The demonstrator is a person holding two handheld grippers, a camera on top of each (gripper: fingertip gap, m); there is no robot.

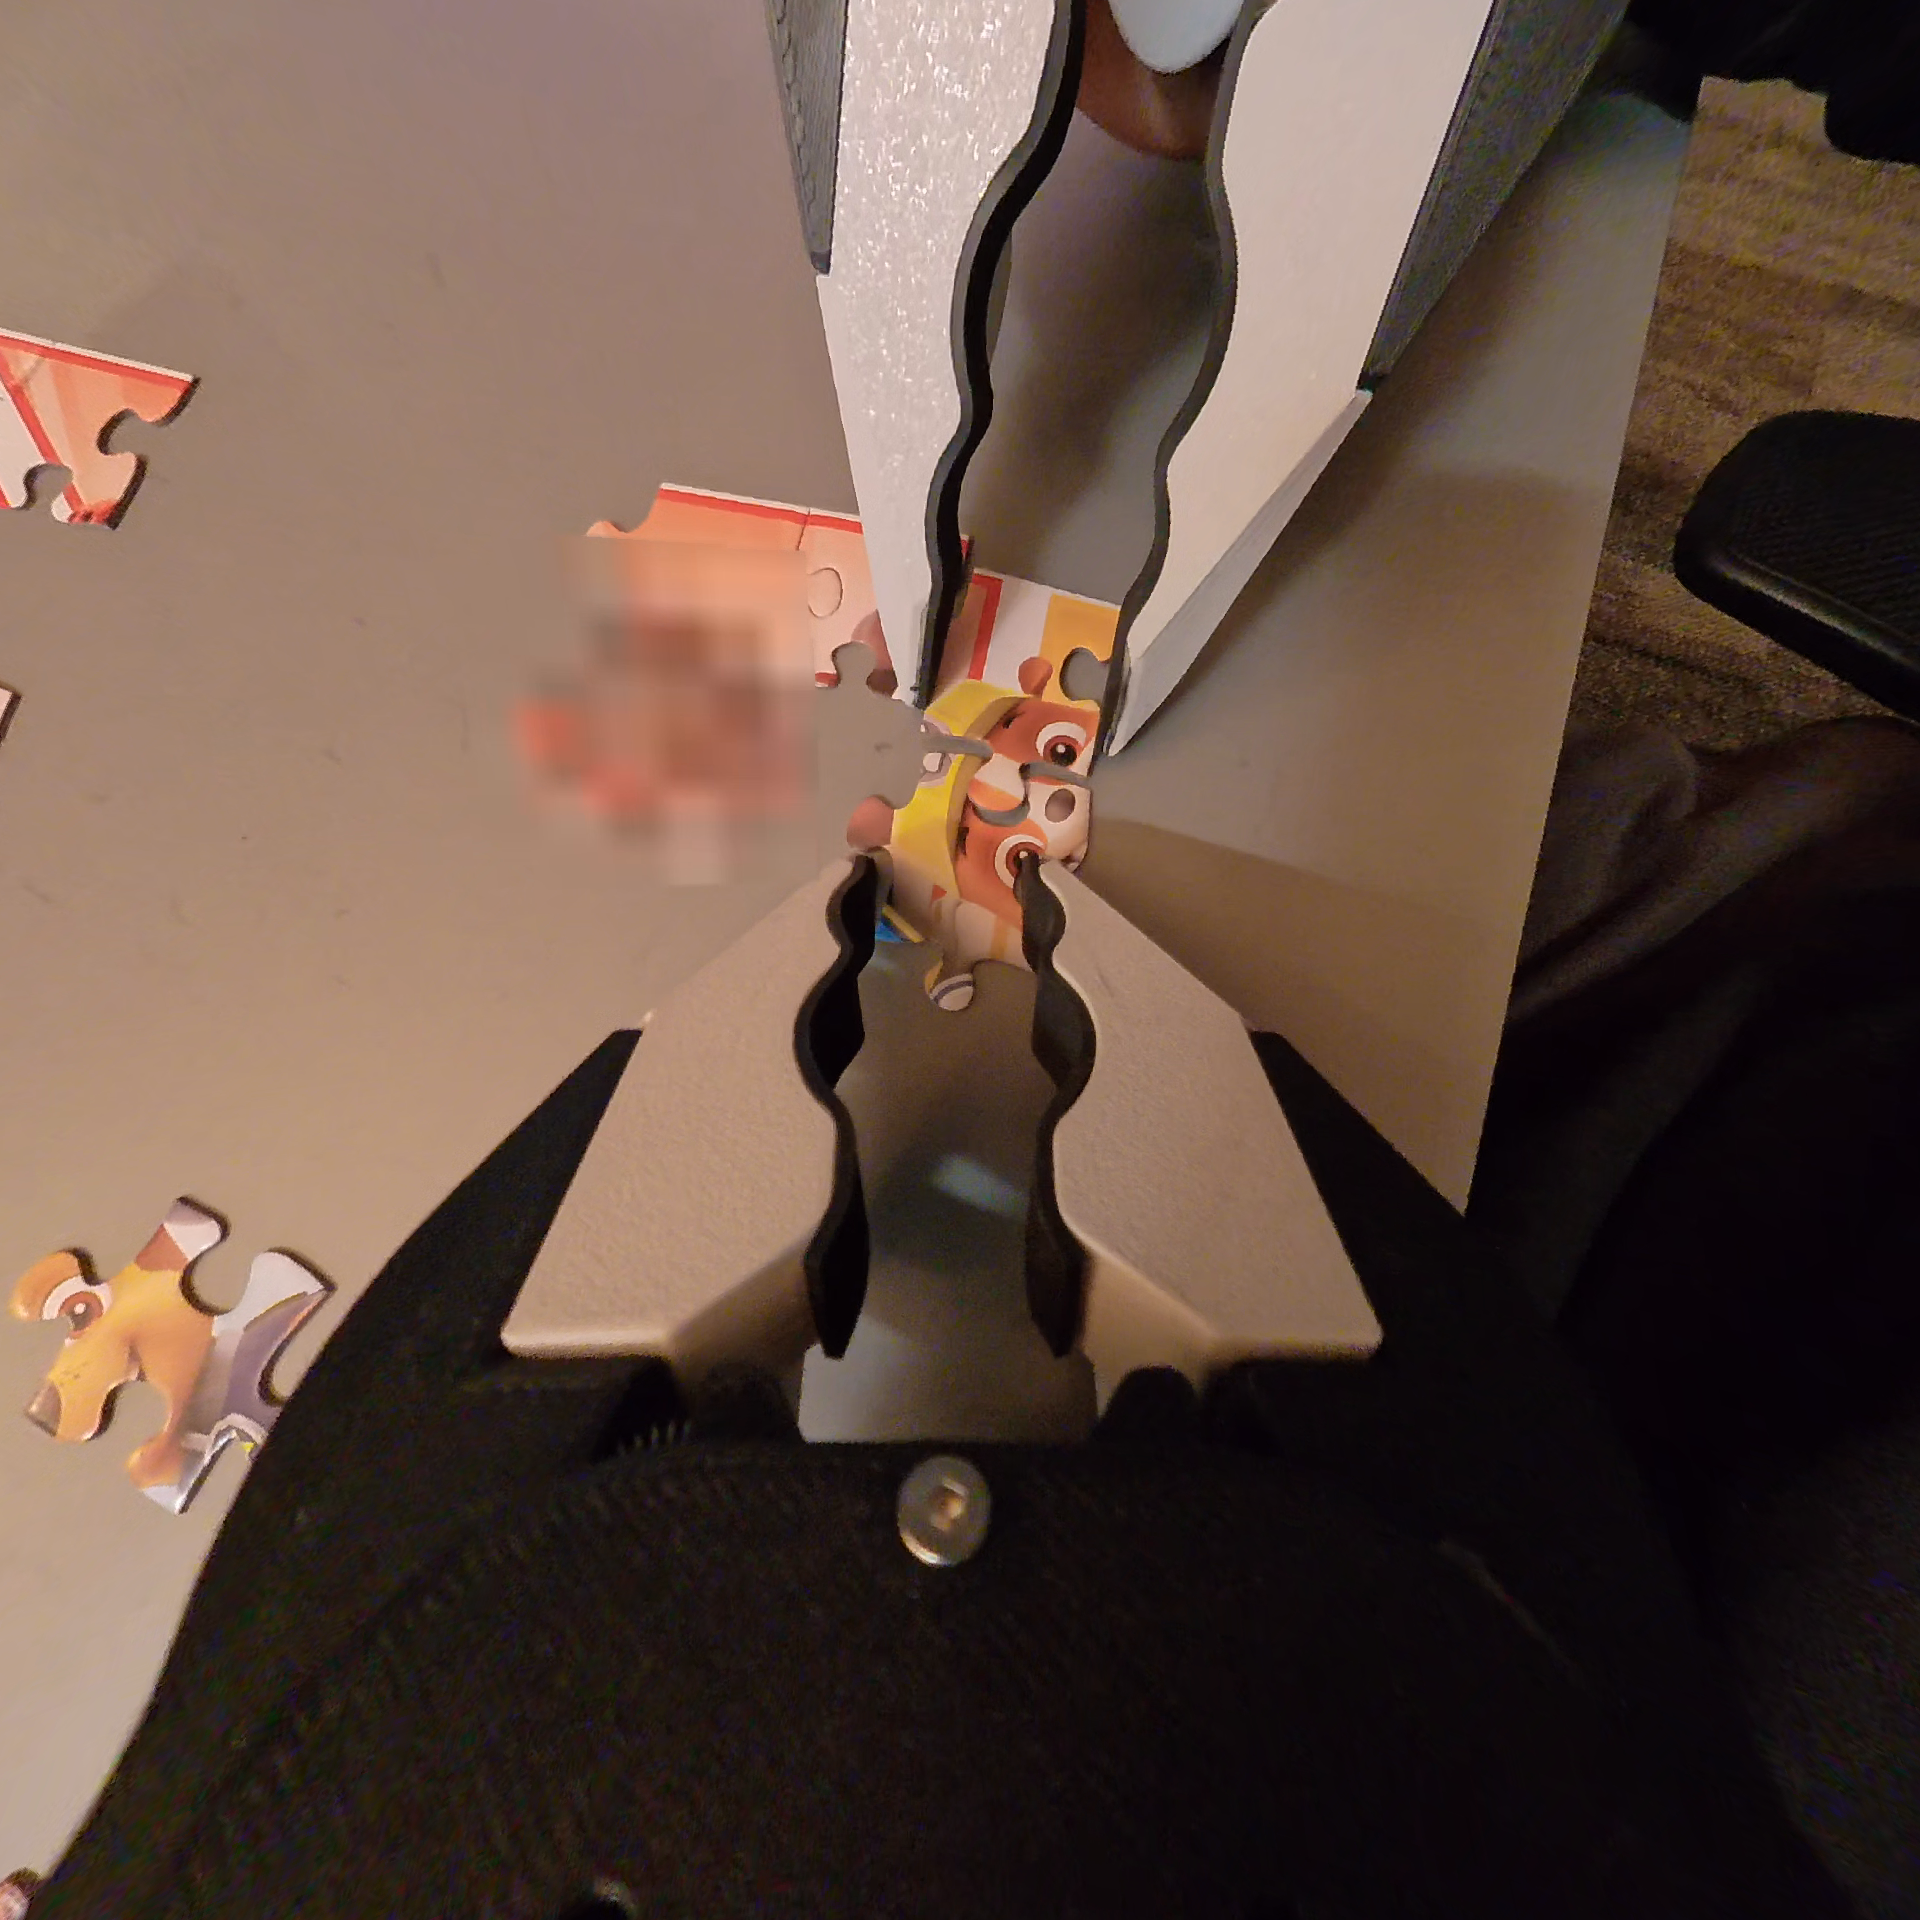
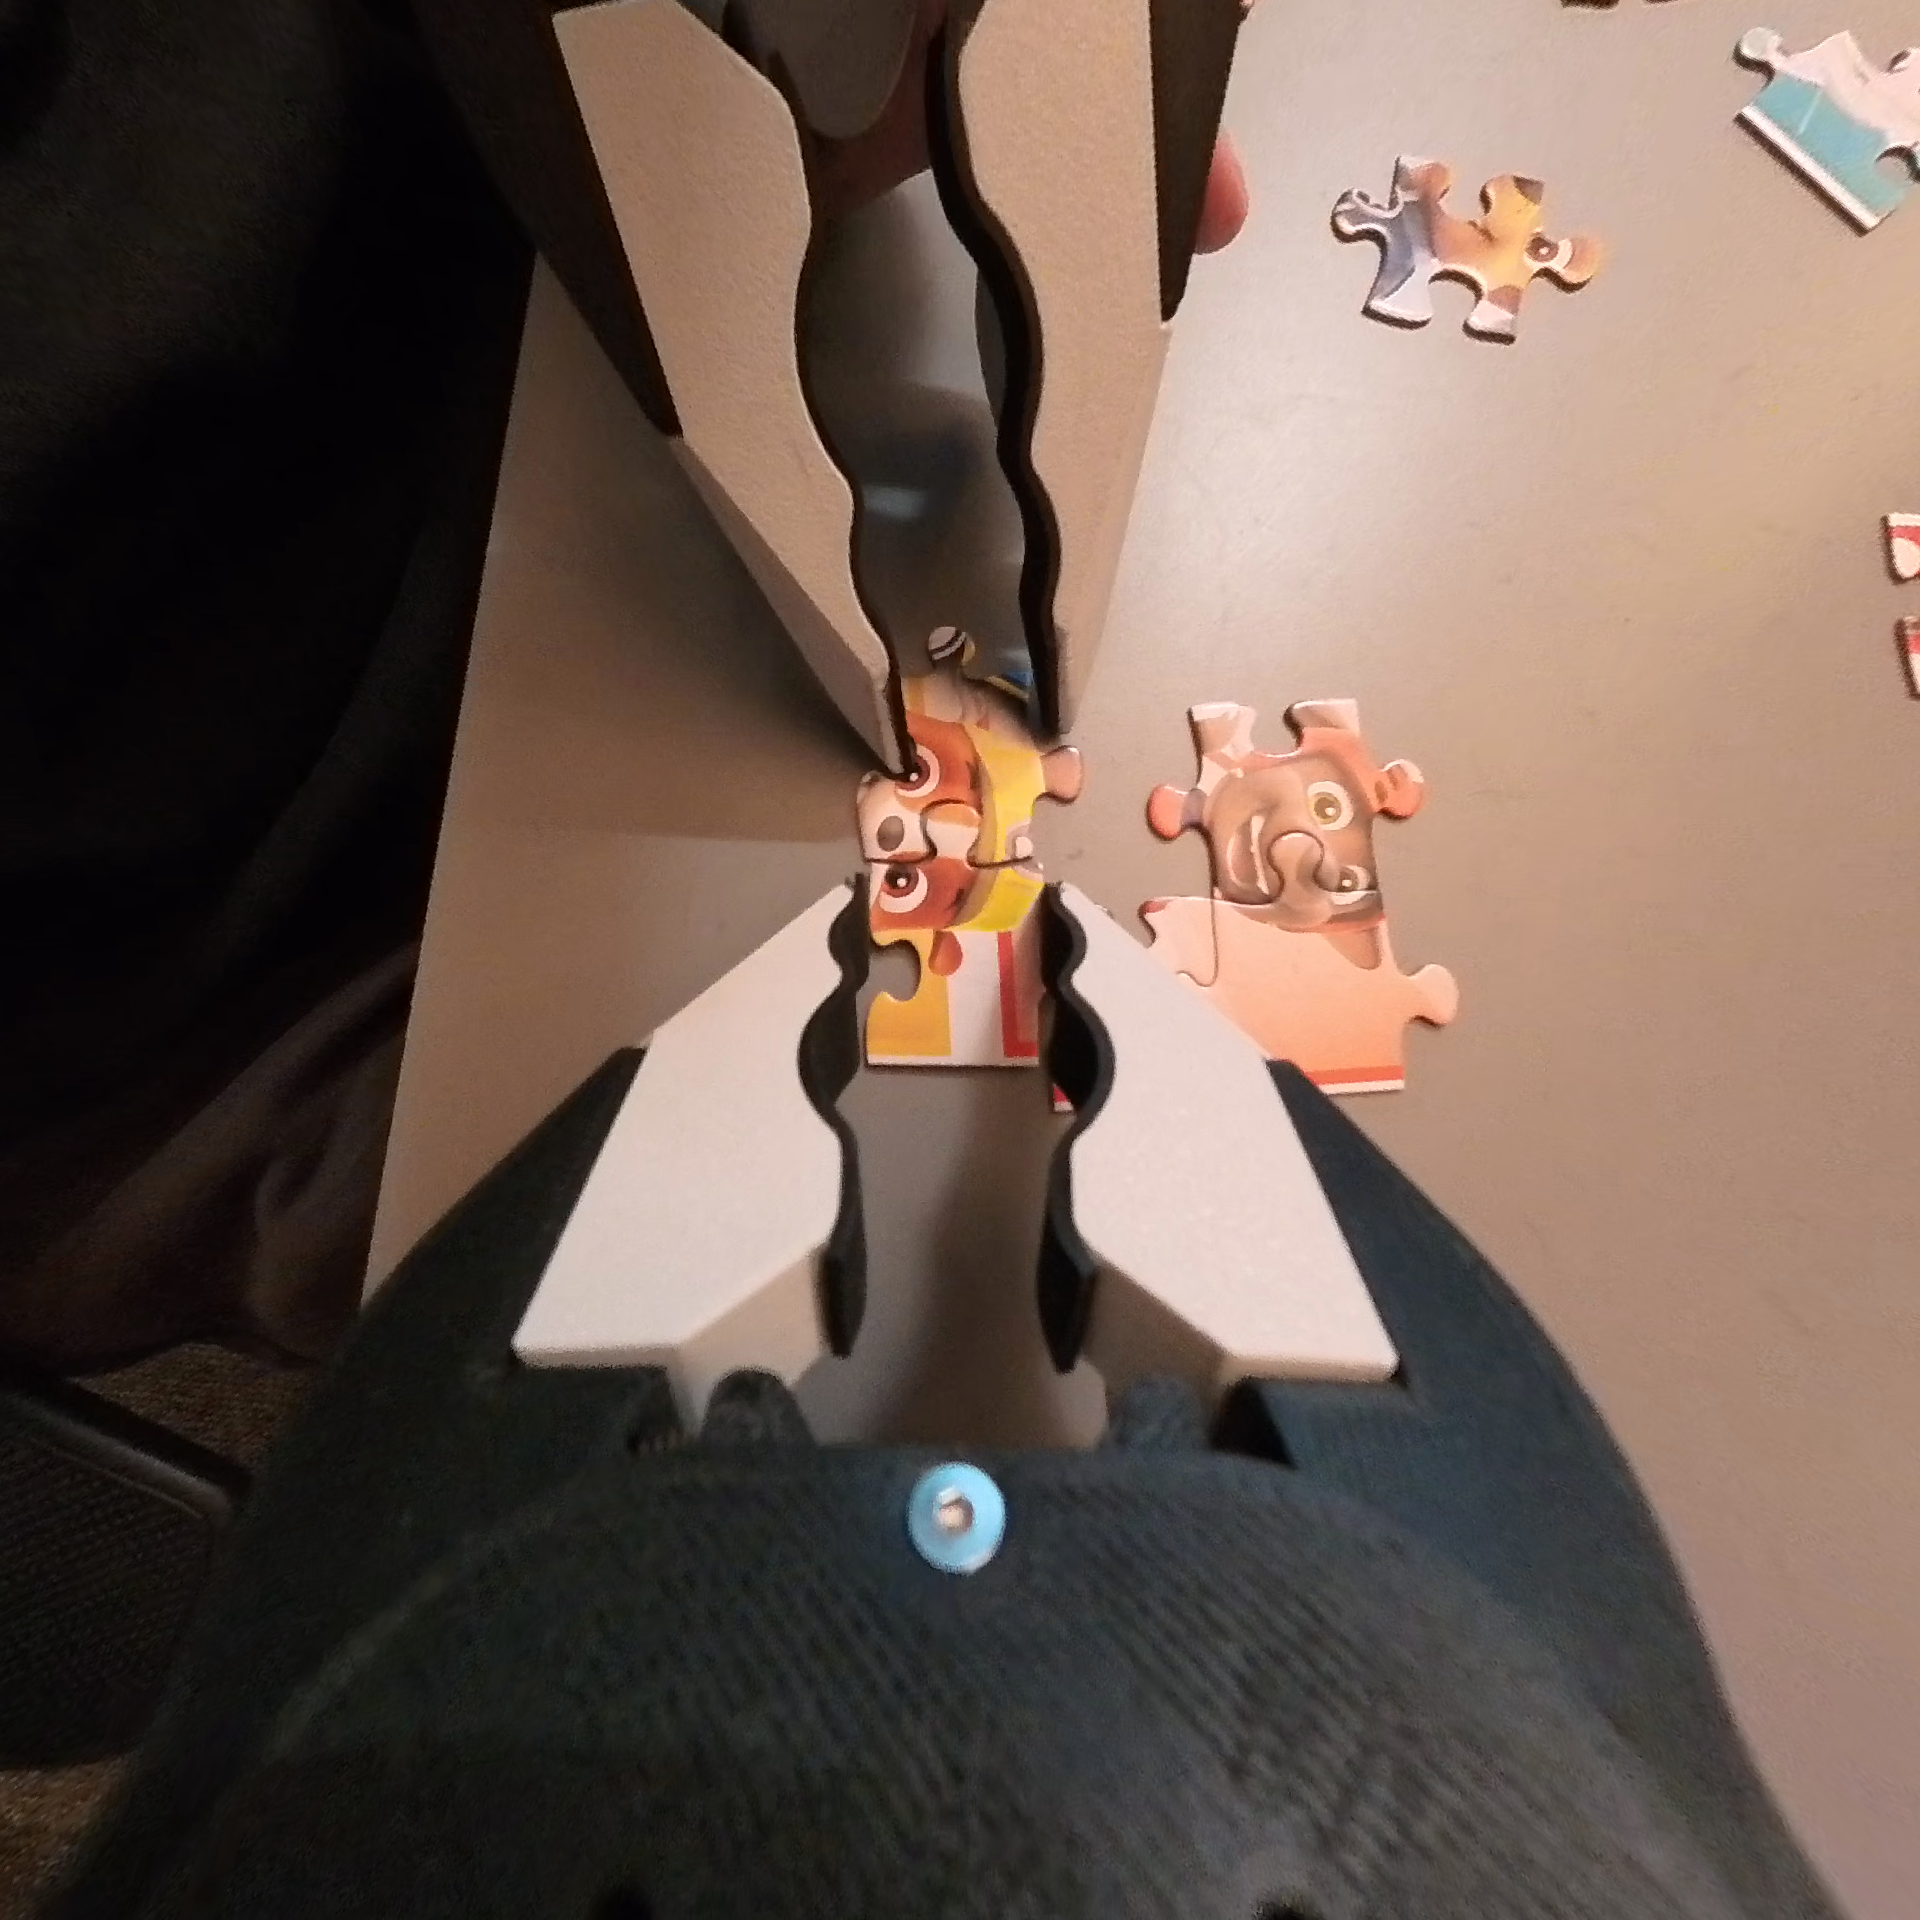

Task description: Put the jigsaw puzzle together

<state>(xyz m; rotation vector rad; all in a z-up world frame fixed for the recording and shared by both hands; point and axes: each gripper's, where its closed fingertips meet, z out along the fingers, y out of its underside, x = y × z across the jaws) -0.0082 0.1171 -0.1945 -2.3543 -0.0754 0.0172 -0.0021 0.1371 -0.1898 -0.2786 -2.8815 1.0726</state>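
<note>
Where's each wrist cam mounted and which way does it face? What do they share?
Left wrist view: on the left gripper, looking along its jaws down at the grey table; own jaws and black body at bottom, right gripper enters from top.
Right wrist view: on the right gripper, facing the opposite way; own jaws at bottom, left gripper from top, a fingertip beside it.
Shared: the dog-face puzzle pieces between both jaw pairs, and the loose tan-dog piece.
</note>
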